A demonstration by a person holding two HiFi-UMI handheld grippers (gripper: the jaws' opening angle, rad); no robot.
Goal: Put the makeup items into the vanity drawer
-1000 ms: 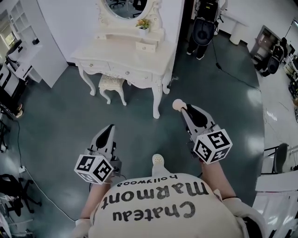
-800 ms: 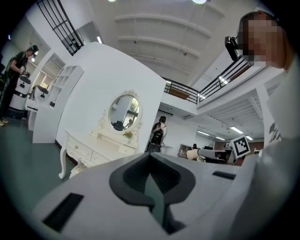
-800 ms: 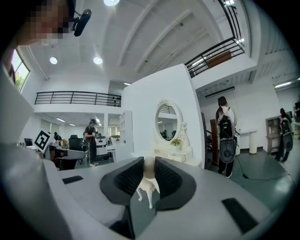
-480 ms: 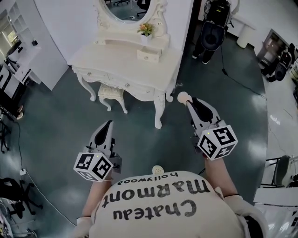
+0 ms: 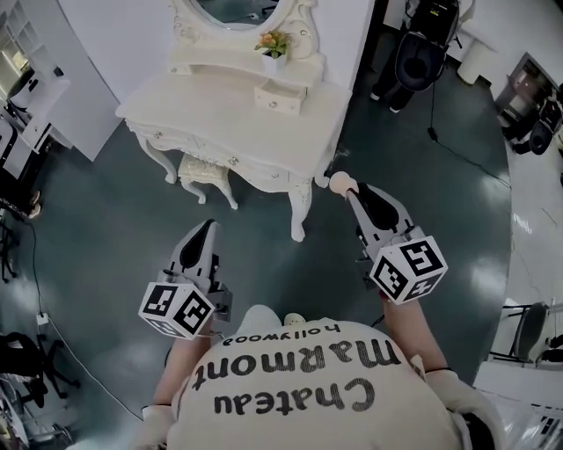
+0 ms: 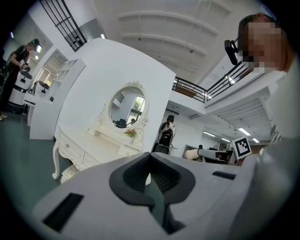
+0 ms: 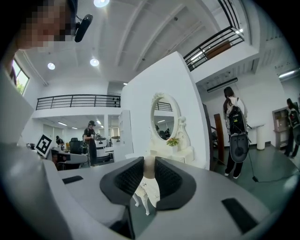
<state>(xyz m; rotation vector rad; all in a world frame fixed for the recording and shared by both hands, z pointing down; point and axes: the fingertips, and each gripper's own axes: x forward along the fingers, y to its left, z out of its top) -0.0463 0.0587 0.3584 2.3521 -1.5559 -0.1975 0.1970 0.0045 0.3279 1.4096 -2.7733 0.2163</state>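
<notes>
Clamping a peach round-tipped makeup item [image 5: 338,181] in right gripper [image 5: 349,191]; left gripper [image 5: 204,230] a slit apart, empty. Ahead, across bare dark-green floor [image 5: 106,228]: white carved vanity table [image 5: 220,114], drawers closed; white stool [image 5: 204,167] beneath.

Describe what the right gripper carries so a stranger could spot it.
Find the white vanity with the oval mirror. Right of its front corner leg is the right gripper; the rounded beige item pinched in its jaws is the only thing either gripper holds.
</notes>
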